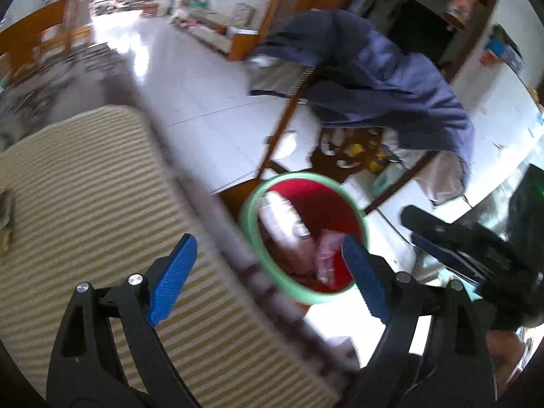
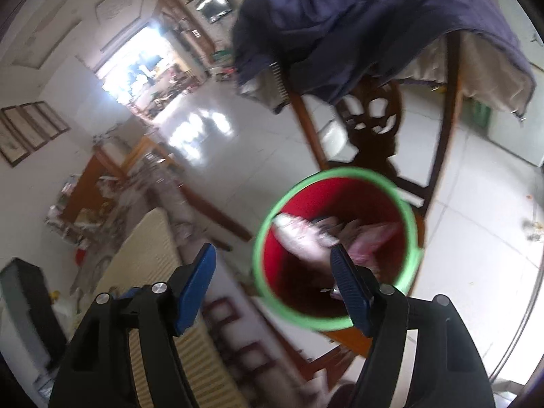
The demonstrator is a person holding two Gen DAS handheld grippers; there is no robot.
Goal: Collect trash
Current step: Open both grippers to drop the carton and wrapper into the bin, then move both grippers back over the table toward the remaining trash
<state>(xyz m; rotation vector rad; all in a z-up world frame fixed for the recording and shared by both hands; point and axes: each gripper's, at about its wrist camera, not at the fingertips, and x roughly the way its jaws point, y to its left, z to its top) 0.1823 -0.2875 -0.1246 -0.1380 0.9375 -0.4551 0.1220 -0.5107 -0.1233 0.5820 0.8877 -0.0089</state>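
Observation:
A red bin with a green rim (image 1: 247, 210) stands on the floor beside a striped mat. A white packet (image 1: 278, 217) and a pink wrapper (image 1: 326, 251) lie inside it. My left gripper (image 1: 268, 272) hovers open above the bin's near edge, with nothing between its blue pads. The right gripper (image 1: 414, 226) shows at the right of the left wrist view. In the right wrist view the red bin (image 2: 340, 197) sits just ahead, holding the white packet (image 2: 299, 231) and pink wrapper (image 2: 370, 238). My right gripper (image 2: 273, 289) is open and empty over it.
A cream-and-green striped mat (image 1: 85, 204) fills the lower left. Behind the bin stands a wooden chair (image 2: 370, 129) draped with a dark blue garment (image 1: 374, 78). Glossy white floor tiles (image 1: 210, 102) stretch beyond. A wooden table (image 2: 98, 183) with clutter stands far left.

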